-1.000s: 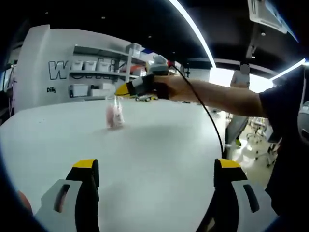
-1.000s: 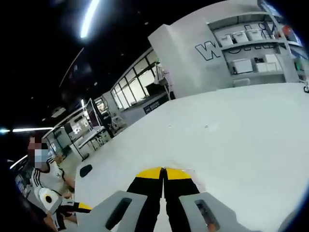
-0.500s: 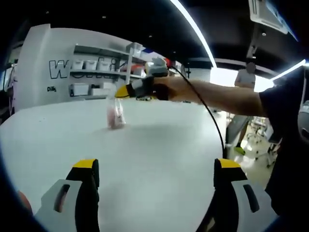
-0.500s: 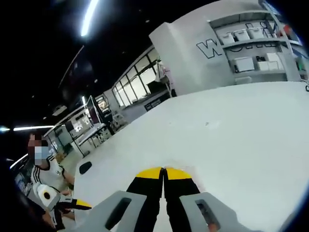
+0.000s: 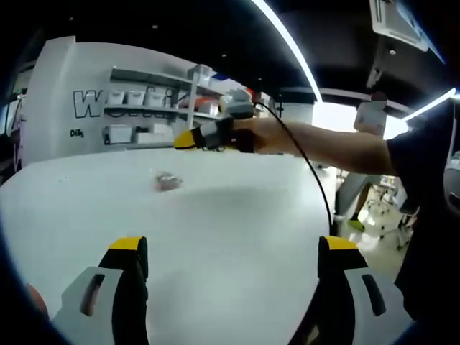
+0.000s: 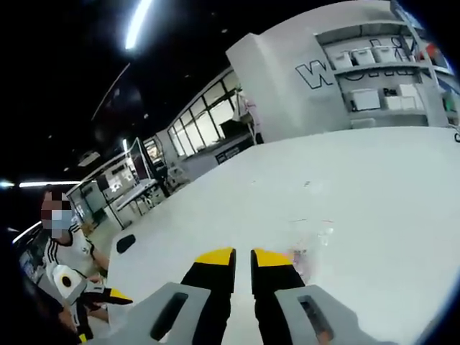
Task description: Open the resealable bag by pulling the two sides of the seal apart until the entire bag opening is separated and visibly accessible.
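Right claw (image 6: 243, 260) parted; bag (image 5: 167, 181) dropped onto table (image 5: 230, 215).

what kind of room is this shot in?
Probably an open-plan lab or showroom, not a home. A large white table fills the foreground, a white wall with big lettering carries shelves of storage boxes, and long strip lights run across a dark ceiling.

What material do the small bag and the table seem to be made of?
The bag looks like thin clear plastic film: it is see-through, glints, and shows pinkish contents. The table has a smooth, matte white top, perhaps laminate or painted board; the pictures cannot settle which.
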A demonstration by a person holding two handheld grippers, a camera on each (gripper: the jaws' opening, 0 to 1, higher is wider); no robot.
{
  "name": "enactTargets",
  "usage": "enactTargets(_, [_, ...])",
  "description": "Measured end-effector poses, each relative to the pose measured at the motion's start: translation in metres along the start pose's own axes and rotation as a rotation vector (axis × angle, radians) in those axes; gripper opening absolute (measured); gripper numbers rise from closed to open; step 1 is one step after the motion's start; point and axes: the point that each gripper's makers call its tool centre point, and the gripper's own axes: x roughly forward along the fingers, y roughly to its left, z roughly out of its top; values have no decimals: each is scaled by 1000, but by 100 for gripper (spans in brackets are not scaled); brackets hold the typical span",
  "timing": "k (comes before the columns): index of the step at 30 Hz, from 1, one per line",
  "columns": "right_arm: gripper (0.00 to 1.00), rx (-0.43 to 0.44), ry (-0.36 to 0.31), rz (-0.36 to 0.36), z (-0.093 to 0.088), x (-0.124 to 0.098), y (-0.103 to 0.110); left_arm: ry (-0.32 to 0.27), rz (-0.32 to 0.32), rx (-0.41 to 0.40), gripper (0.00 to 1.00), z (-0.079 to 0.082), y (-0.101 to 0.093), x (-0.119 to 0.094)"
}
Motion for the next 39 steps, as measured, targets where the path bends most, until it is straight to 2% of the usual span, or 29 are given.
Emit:
enactTargets(13, [5,-3,-3,-11,-2,-8,-7,-1,0,2,97,0,-5,0])
enactTargets(21, [16,-25,5,-16,-14,-15,-6,-2,-1,0,97,-1,-5,0])
enactTargets(32, [18,-59,20,-34,-20,-25,-11,-1,-1,0,97,-1,-6,1])
enactTargets(39, [25,-70,18,-39,-27,-33,-9,-4,-4,-2,97,0,-7,1])
